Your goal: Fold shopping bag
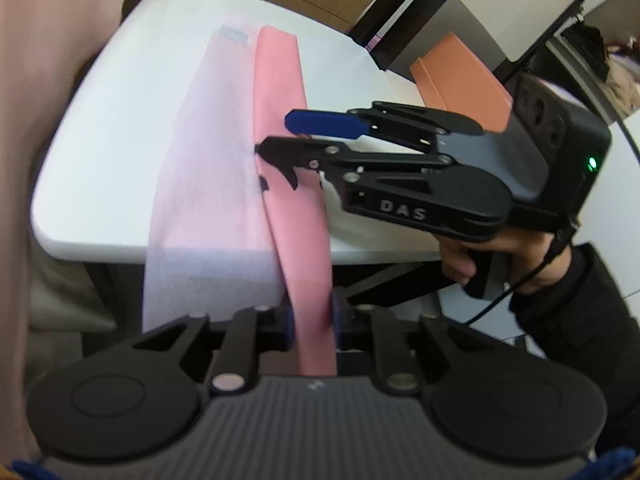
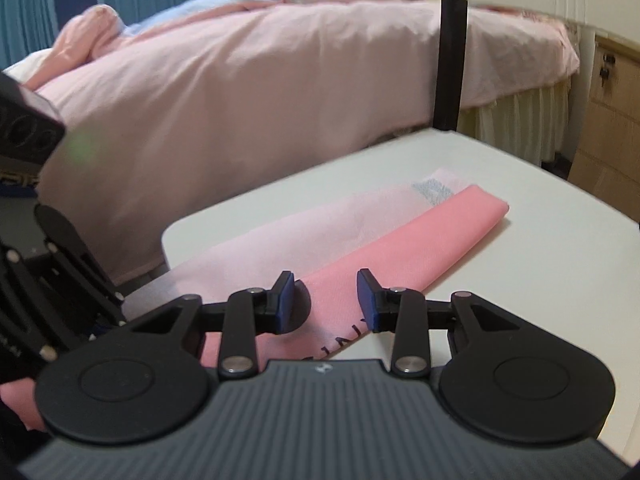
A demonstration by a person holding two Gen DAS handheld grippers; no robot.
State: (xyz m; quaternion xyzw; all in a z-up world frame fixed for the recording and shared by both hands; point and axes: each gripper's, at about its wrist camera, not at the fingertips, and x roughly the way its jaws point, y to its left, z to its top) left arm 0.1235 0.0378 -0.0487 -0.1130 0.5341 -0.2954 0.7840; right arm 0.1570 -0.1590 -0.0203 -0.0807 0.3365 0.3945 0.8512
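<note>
Left tongs point(image 1: 312, 326), slightly parted, straddle the pink bag point(image 1: 280, 92) at the counter point(image 1: 100, 152) edge. Right tongs point(image 2: 326, 300) hover open, empty, above it. Mid-fold; next, regrip the strip.

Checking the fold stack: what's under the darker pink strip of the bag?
The darker pink strip lies over the paler pink bag layer, which rests on the white table. Anything beneath the strip itself is covered.

Soft even indoor light, fisheye-warped edges, dark corners, slight blur
</note>
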